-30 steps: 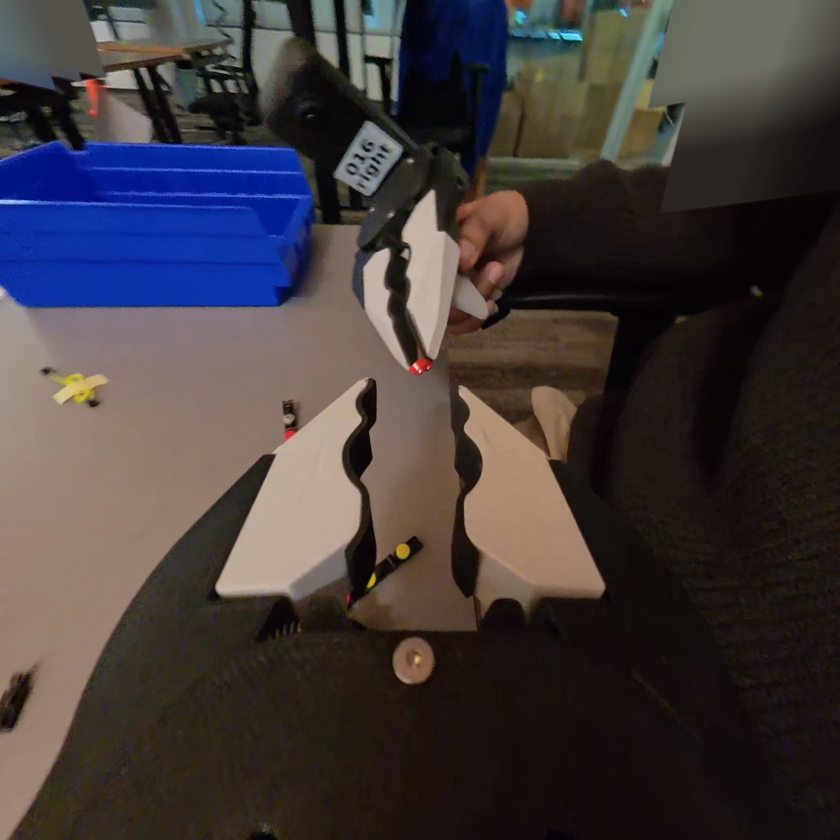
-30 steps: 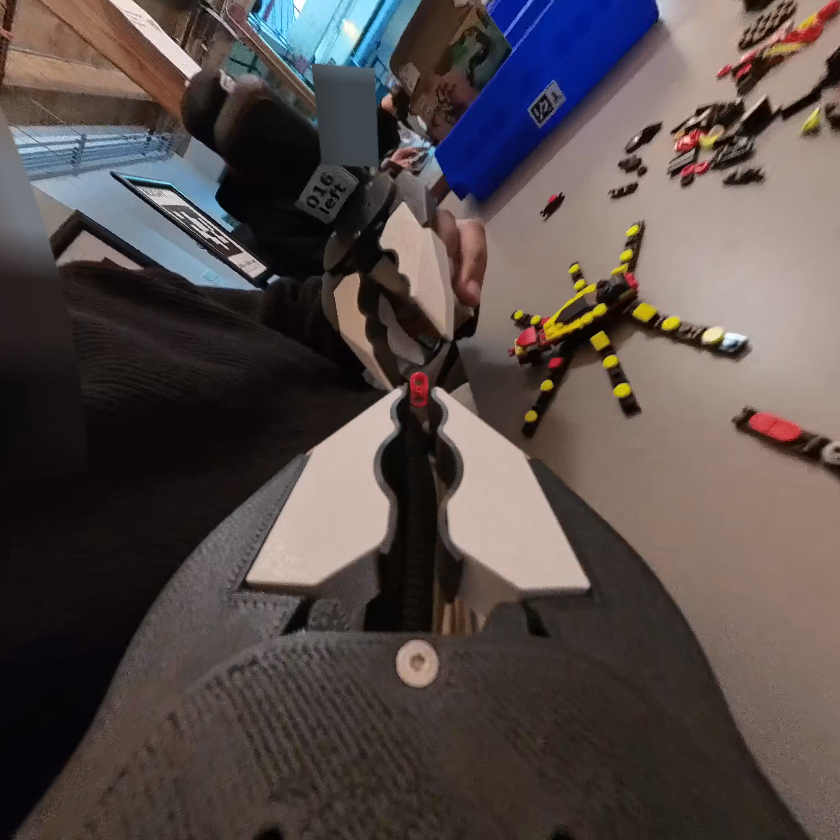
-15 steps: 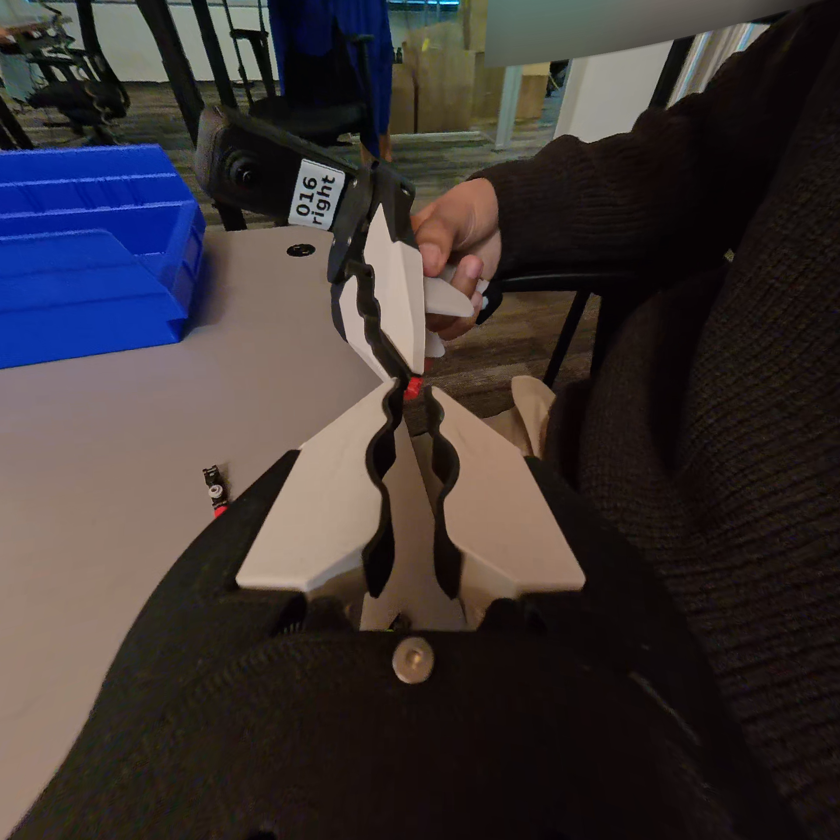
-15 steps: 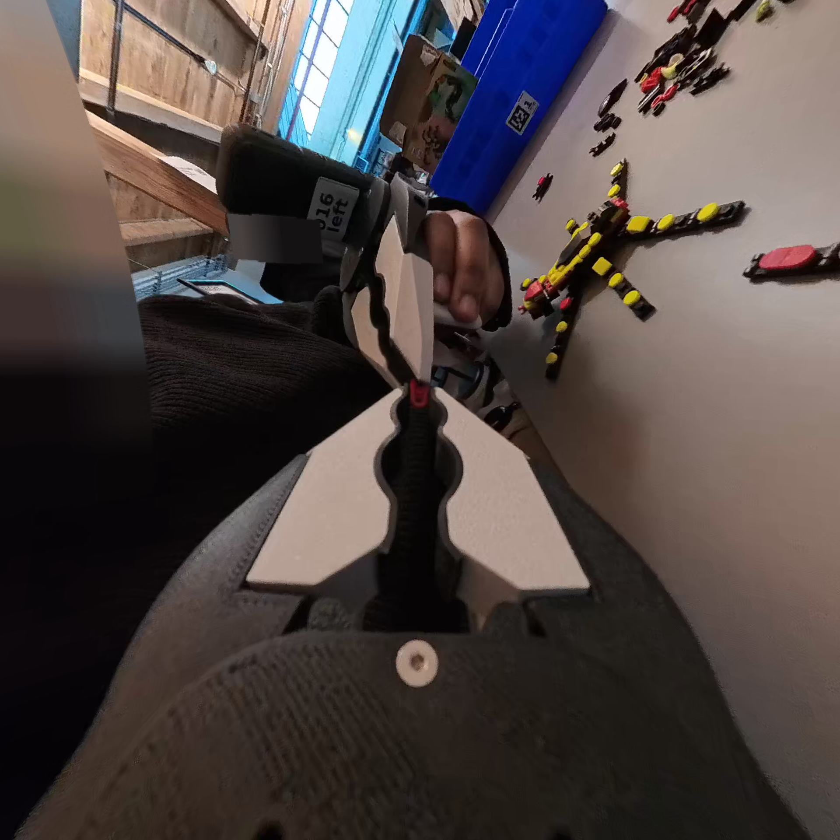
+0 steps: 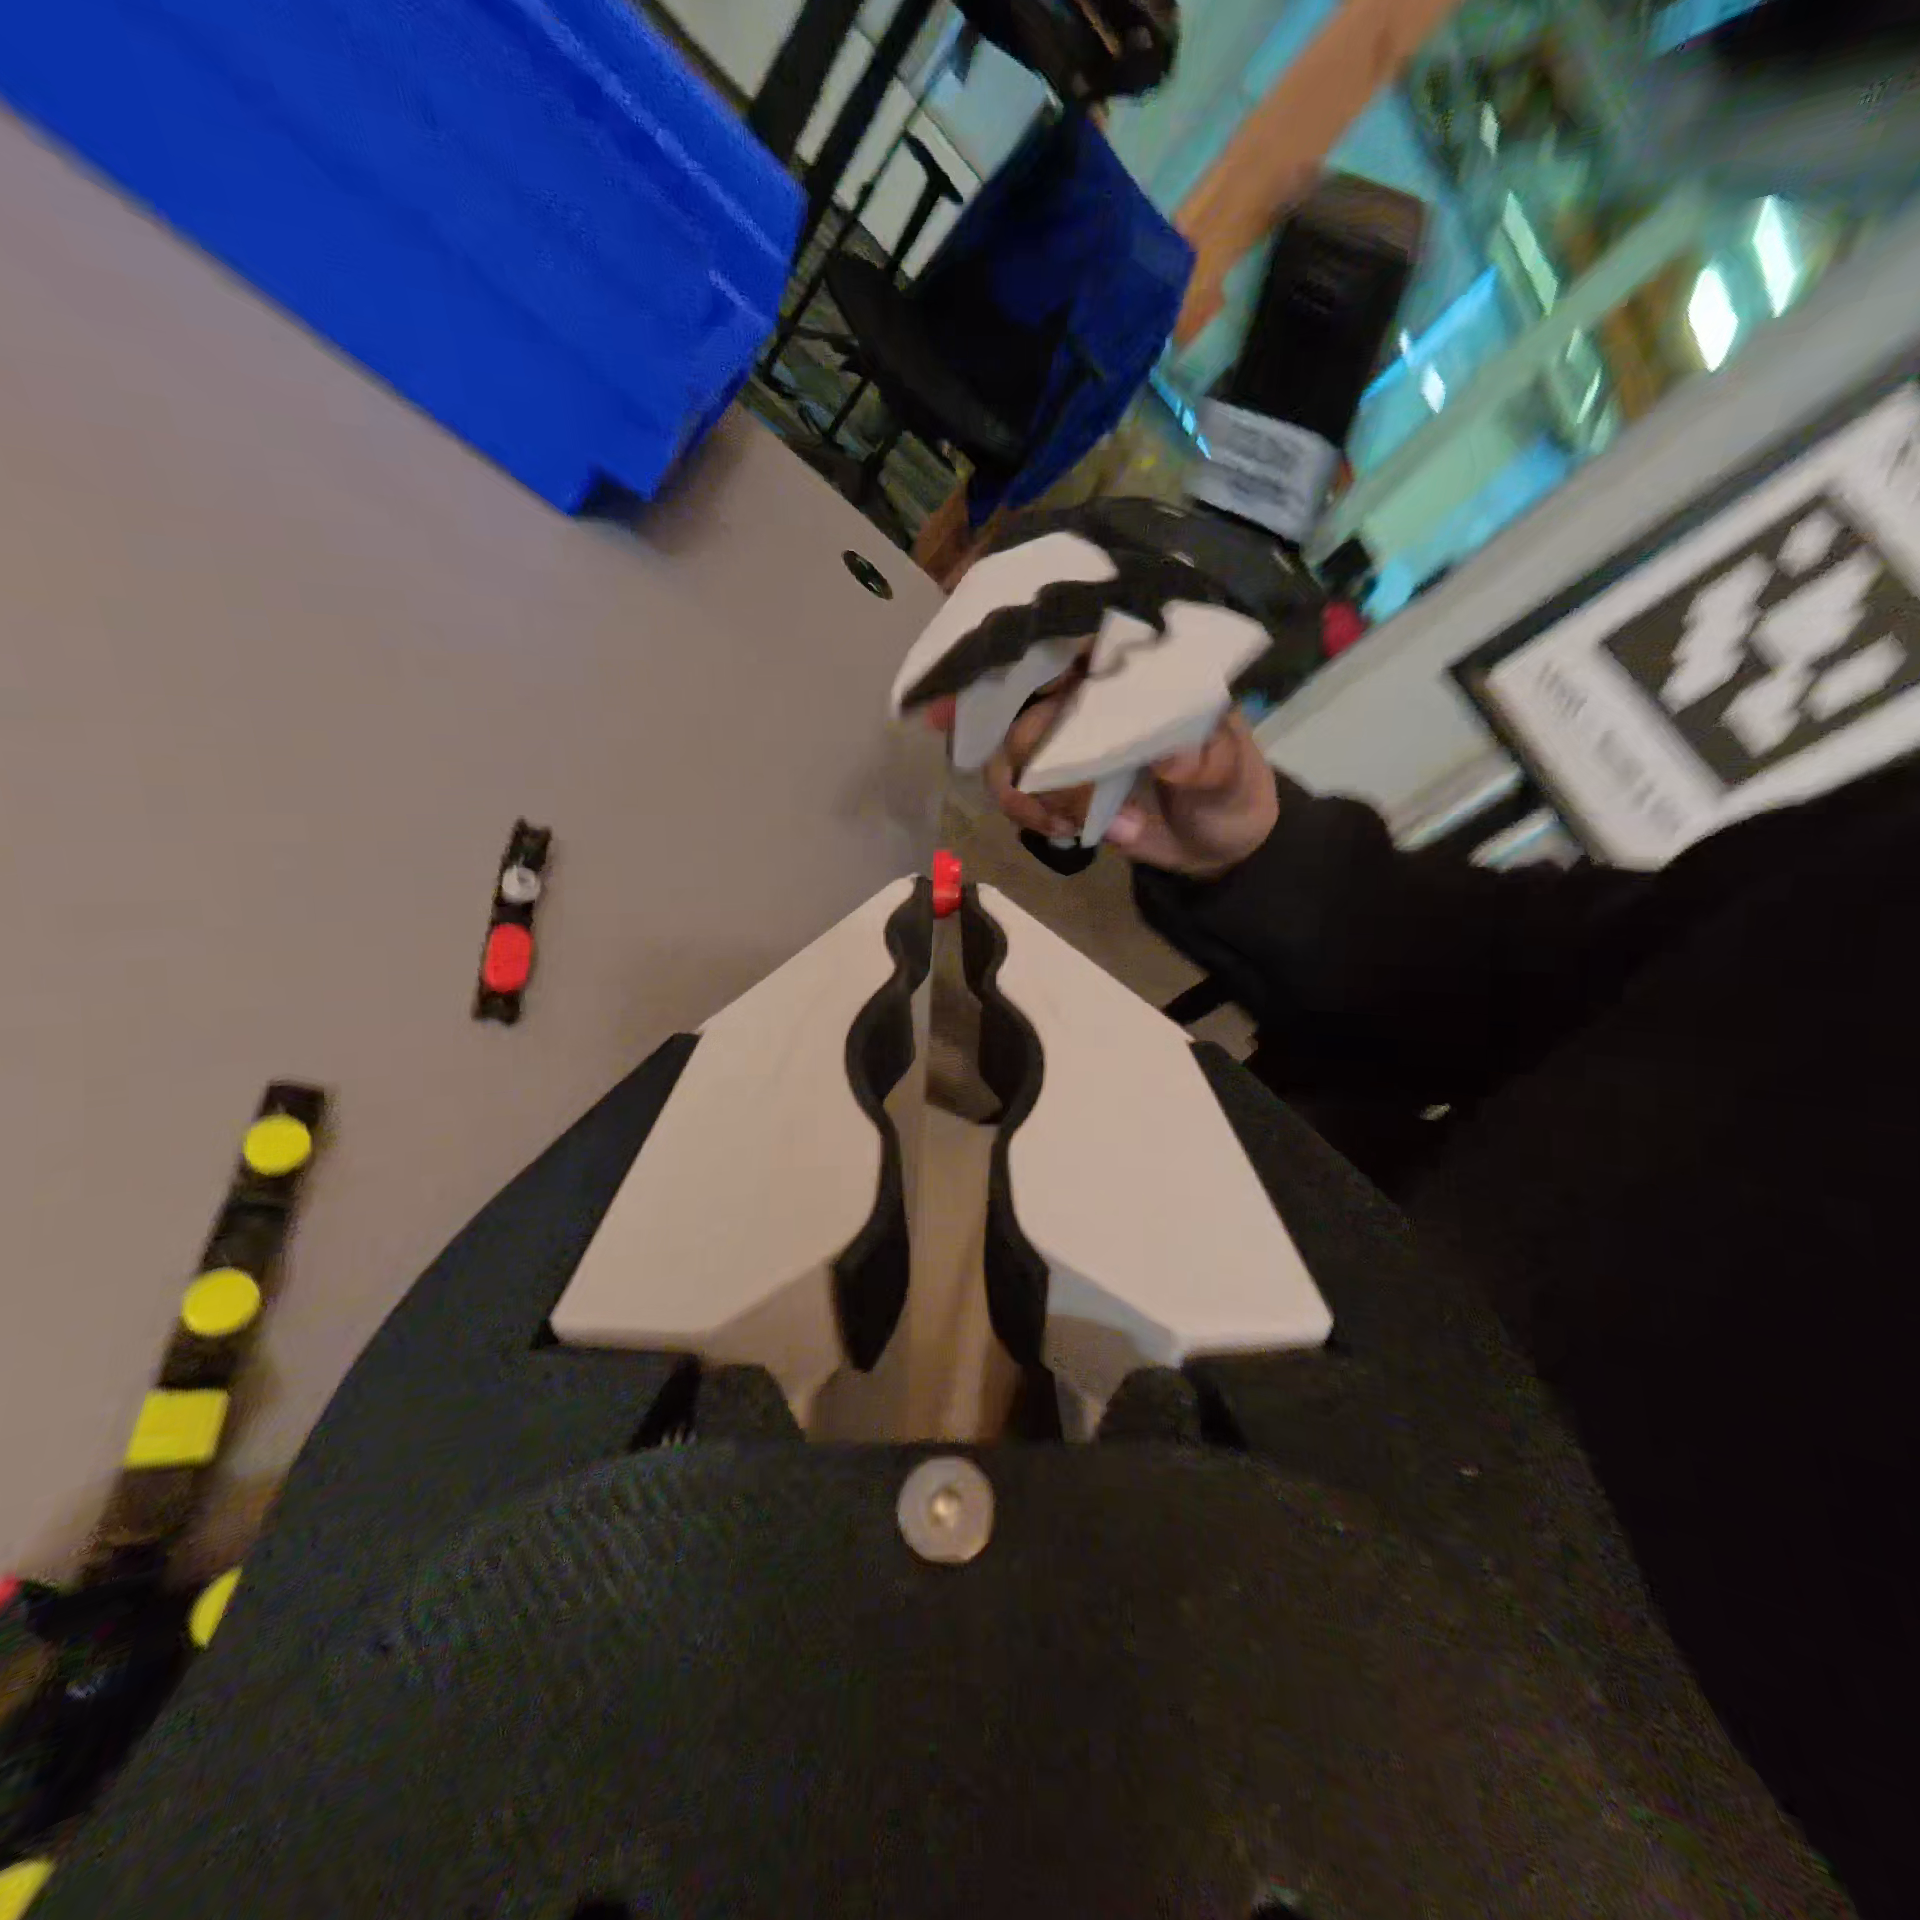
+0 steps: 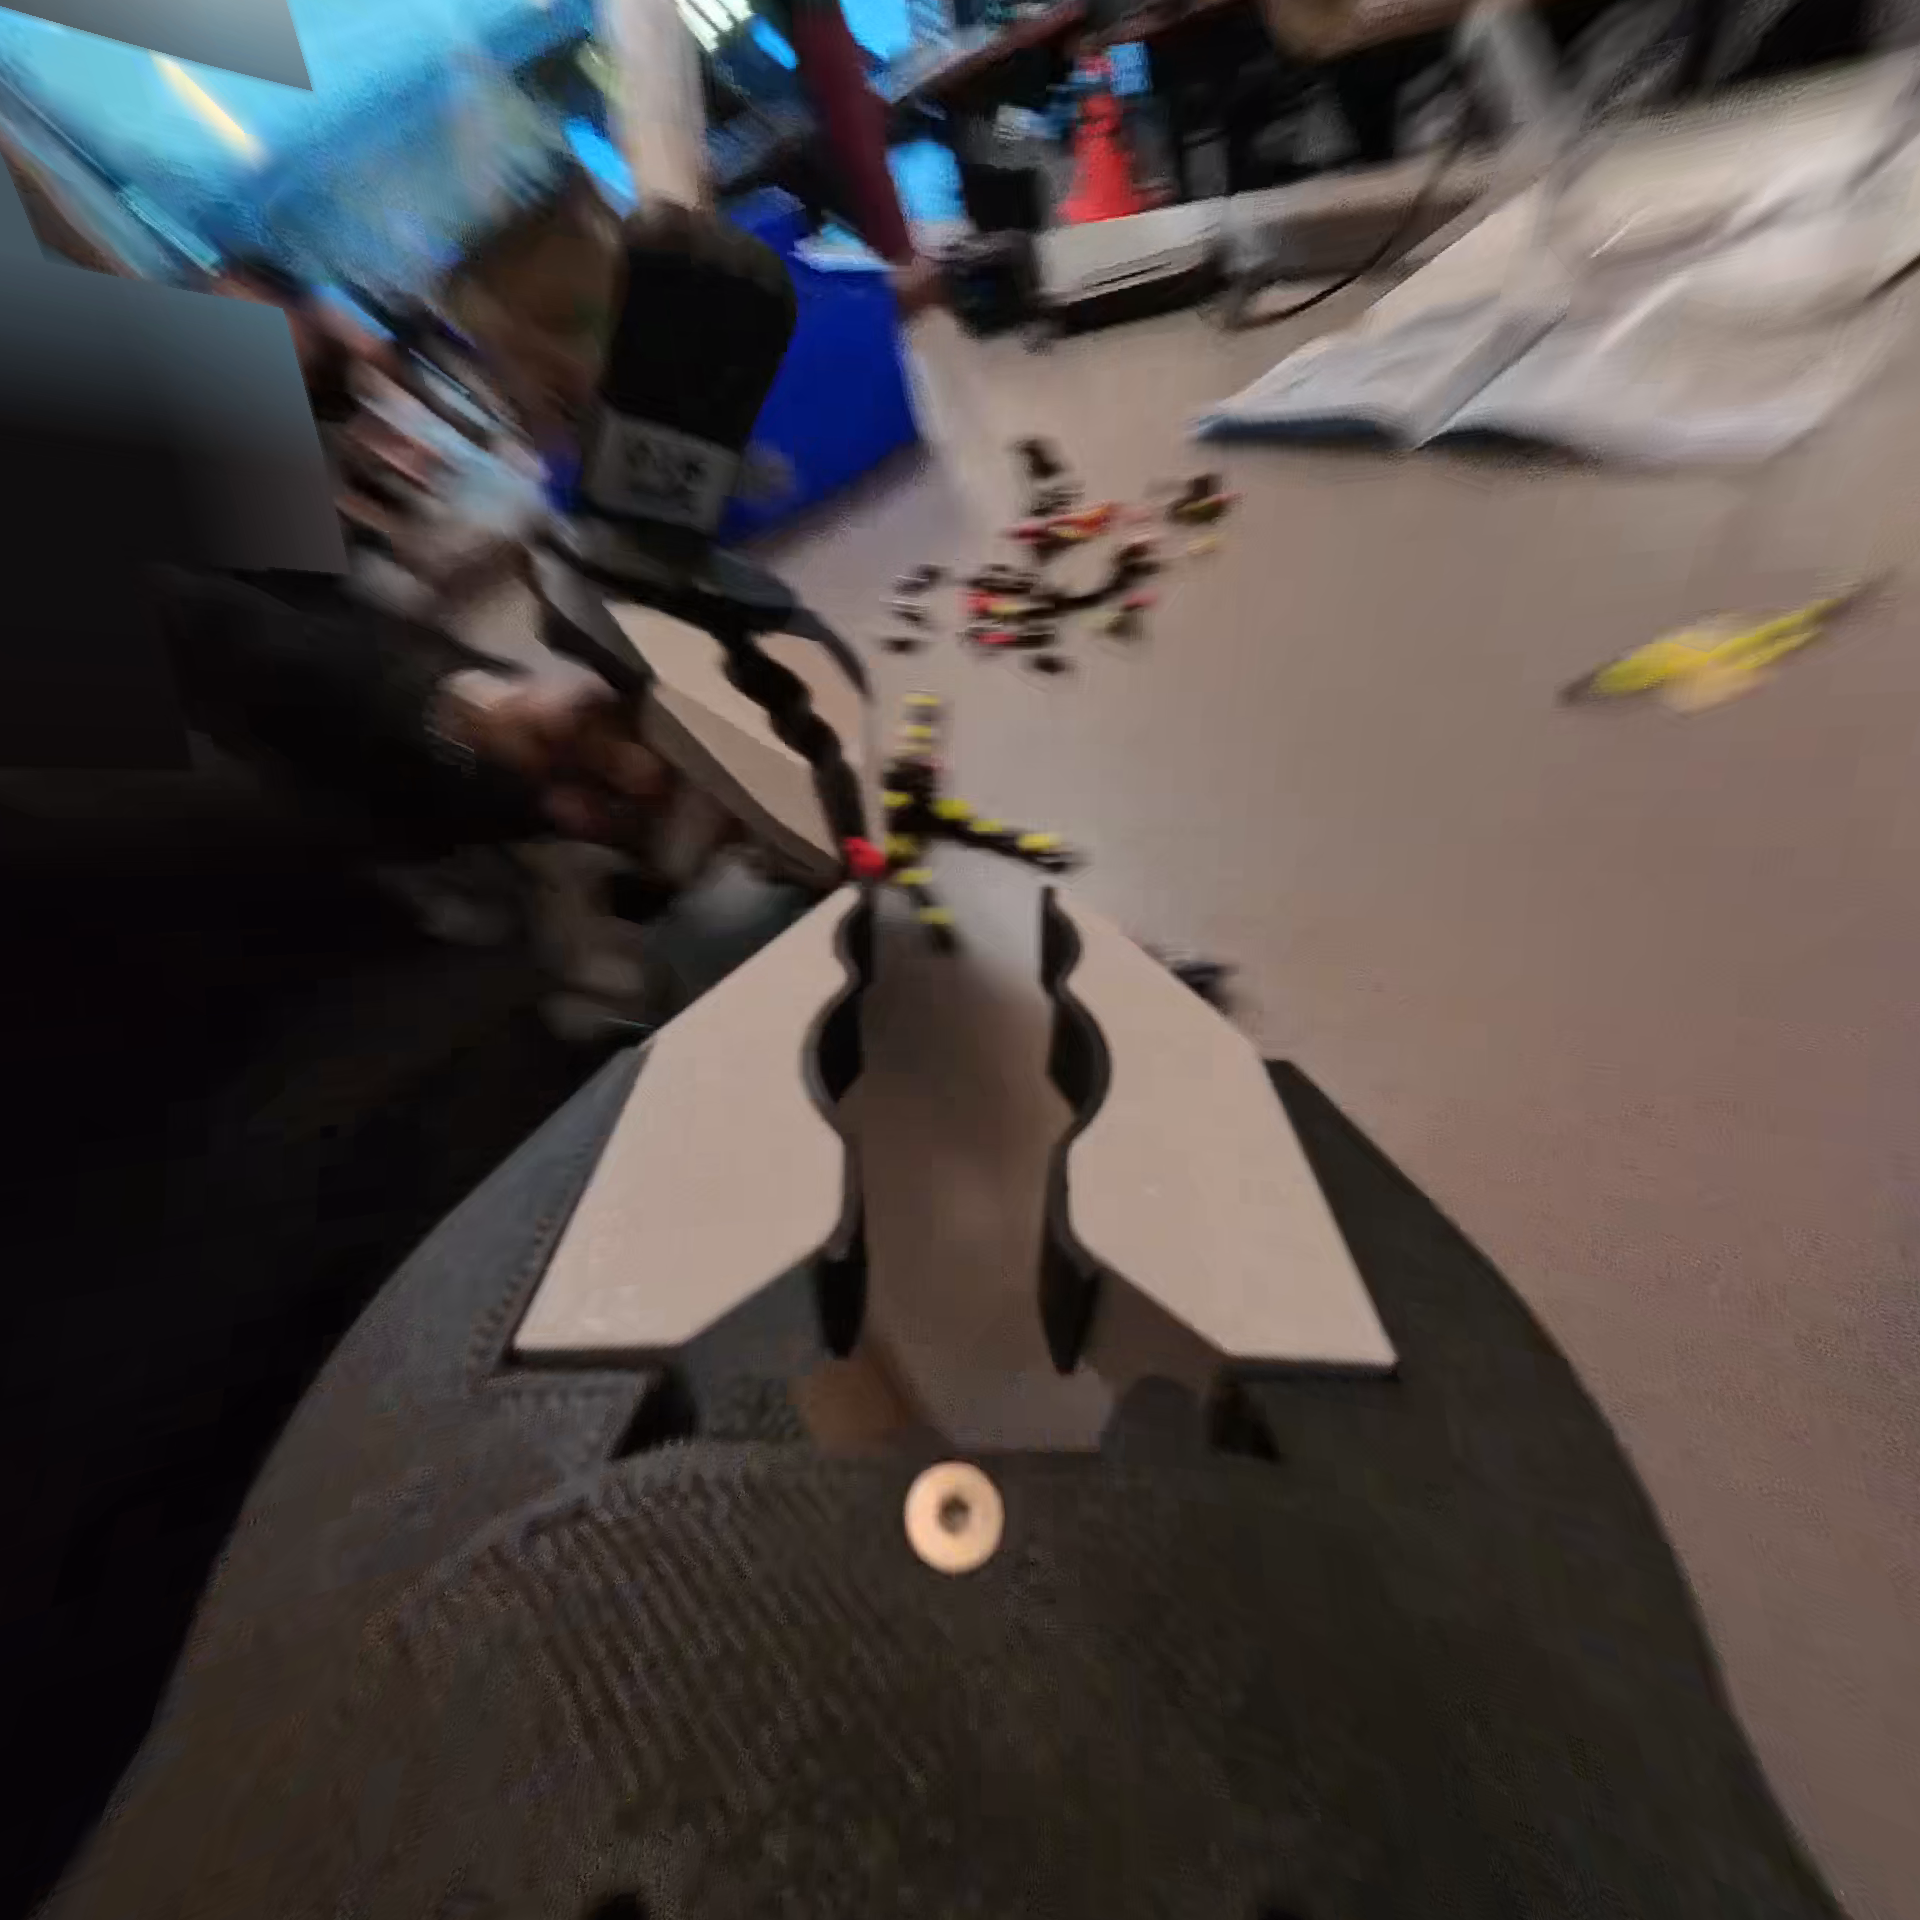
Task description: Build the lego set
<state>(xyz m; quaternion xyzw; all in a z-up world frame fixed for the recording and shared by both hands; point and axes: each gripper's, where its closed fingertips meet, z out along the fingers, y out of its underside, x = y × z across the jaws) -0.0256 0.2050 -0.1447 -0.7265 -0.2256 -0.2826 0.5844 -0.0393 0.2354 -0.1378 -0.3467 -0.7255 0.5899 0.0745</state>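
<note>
My left gripper (image 5: 943, 896) is shut on a small red lego piece (image 5: 944, 875) pinched at its very tips, held above the table edge. My right gripper (image 6: 951, 909) is open and empty, its jaws well apart. In the left wrist view the right gripper (image 5: 1049, 686) is held in a hand just beyond the red piece, clear of it. In the blurred right wrist view the left gripper (image 6: 854, 868) holds the red piece (image 6: 860, 858) just ahead of my right gripper's left fingertip. The black and yellow lego model (image 6: 940, 821) lies on the table behind it.
A grey table (image 5: 260, 675) carries a black strip with a red stud (image 5: 509, 935) and a black leg with yellow studs (image 5: 223, 1299). A blue bin (image 5: 416, 208) stands at the back. Loose pieces (image 6: 1049, 592), a yellow part (image 6: 1714, 655) and a booklet (image 6: 1558, 353) lie farther off.
The red piece has passed from the right gripper to the left. The left gripper shut on it, the right gripper opened and drew back. Both views have swung sharply.
</note>
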